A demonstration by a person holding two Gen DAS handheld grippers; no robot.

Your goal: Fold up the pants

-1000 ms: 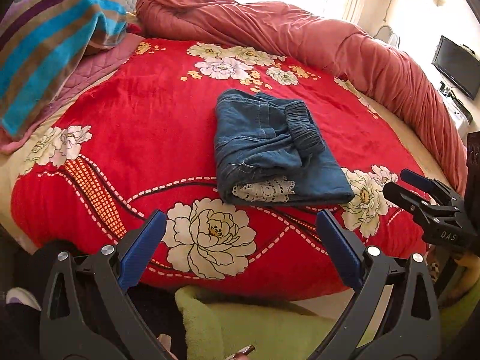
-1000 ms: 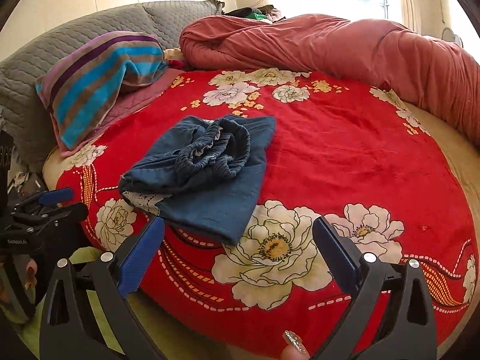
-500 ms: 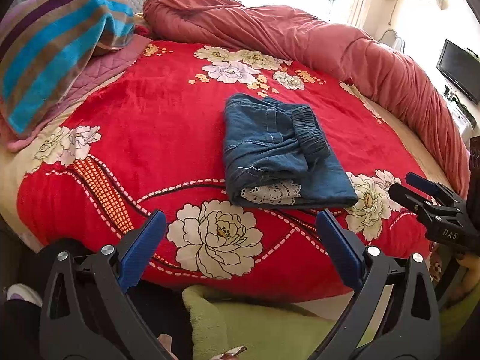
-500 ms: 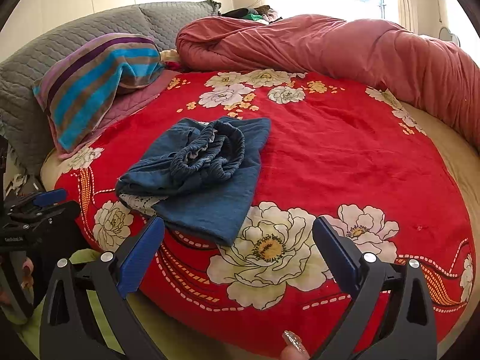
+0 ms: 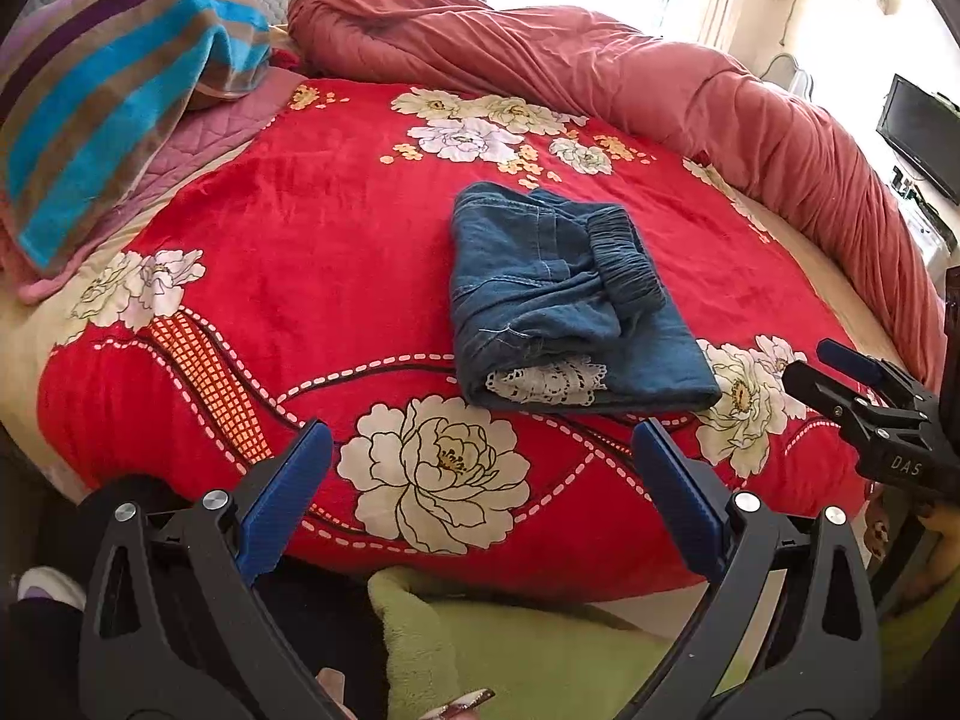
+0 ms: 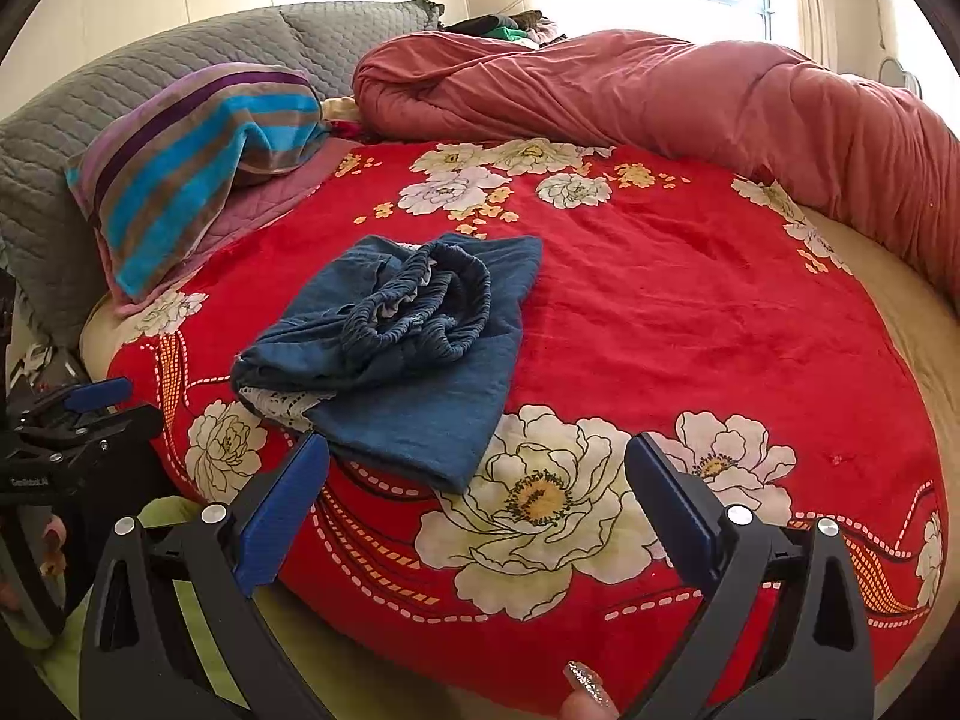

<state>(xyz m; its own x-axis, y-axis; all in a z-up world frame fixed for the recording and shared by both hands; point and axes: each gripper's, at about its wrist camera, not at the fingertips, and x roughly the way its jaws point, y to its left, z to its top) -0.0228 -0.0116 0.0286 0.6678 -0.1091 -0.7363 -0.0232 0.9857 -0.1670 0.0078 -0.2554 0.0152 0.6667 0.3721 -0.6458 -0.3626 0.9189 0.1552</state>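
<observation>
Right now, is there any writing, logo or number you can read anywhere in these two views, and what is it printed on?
"DAS": white letters on the black body of the right gripper, seen in the left wrist view.
White lettering on the body of the left gripper, in the right wrist view: too small and blurred to read.
No writing shows on the pants, the red blanket or the striped pillow.

Two bits of lettering show, both in white on the black gripper bodies. In the left wrist view, the right gripper (image 5: 864, 381) off to the right of the fingers carries "DAS" on its side. In the right wrist view, the left gripper (image 6: 90, 405) out to the left of the fingers bears a small line that seems to read "GenRobot.AI" (too tiny to be sure).
</observation>
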